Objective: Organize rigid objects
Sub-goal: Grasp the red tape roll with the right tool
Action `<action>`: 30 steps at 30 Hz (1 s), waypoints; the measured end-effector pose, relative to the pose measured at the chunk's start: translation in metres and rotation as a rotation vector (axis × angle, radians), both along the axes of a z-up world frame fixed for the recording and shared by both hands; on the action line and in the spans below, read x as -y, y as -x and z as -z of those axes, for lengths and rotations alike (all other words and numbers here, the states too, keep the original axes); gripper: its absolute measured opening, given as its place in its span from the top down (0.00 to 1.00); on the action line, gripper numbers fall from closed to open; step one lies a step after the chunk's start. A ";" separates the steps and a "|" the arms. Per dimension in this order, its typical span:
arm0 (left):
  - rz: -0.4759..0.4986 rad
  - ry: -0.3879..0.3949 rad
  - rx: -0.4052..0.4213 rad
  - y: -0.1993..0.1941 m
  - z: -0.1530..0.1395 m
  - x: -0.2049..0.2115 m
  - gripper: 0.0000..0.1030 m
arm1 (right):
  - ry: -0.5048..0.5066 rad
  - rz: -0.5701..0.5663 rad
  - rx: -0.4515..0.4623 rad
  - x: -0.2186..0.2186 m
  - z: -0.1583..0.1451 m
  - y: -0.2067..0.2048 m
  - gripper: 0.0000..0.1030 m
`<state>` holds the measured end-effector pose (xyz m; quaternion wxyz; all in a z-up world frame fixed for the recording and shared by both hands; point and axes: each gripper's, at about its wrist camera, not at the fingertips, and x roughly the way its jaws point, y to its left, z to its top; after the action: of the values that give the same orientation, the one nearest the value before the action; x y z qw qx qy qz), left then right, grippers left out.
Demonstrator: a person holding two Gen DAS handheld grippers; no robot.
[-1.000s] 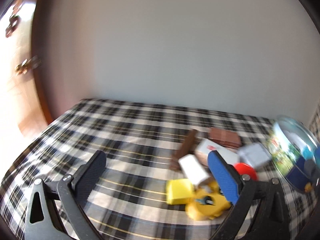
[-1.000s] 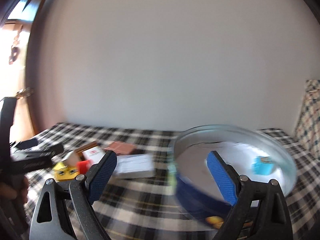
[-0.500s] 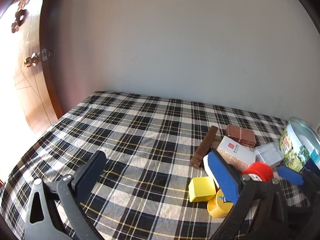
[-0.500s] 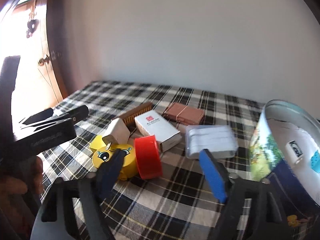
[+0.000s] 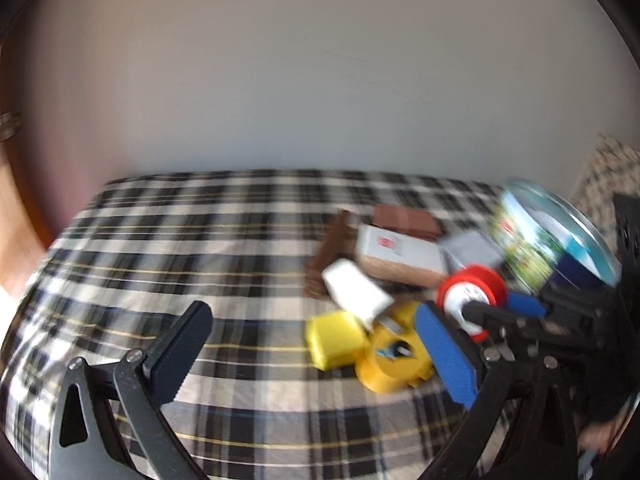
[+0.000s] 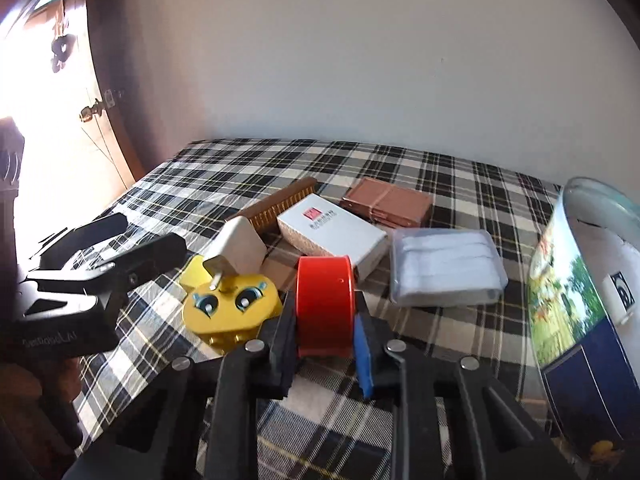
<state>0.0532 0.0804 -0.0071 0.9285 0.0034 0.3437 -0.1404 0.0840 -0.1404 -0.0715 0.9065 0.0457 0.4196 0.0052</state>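
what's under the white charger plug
The white charger plug rests tilted on the yellow face toy, prongs touching its top. A yellow block peeks out beneath. Whatever lies directly below its body is hidden.

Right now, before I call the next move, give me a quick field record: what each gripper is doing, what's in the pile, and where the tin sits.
right gripper: shut on red round container
left gripper: open, holding nothing, above plaid cloth
pile, near: yellow face toy, white charger, yellow block
pile, far: wooden brush, white box, brown wallet, clear plastic case
round tin: right of pile, tilted, open mouth facing the cameras
blur: left wrist view is smeared
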 end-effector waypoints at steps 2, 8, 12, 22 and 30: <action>0.085 0.006 -0.025 0.002 0.004 0.009 0.00 | 0.012 0.003 0.018 0.006 -0.004 0.009 0.75; 0.218 -0.084 -0.026 0.008 0.013 0.041 0.05 | -0.001 -0.001 0.094 0.028 -0.022 0.039 0.75; 0.251 -0.065 -0.071 0.002 0.017 0.048 0.14 | 0.067 -0.013 0.117 0.033 -0.025 0.056 0.75; 0.401 0.005 -0.189 0.007 0.027 0.063 0.48 | -0.024 0.048 0.080 0.052 -0.021 0.049 0.74; 0.272 0.079 -0.217 -0.006 0.030 0.059 0.24 | -0.025 0.059 0.086 0.054 -0.021 0.050 0.74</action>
<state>0.0587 0.0212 -0.0367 0.8578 -0.0017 0.4324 -0.2778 0.0344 -0.1947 -0.0508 0.9228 0.0690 0.3788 -0.0143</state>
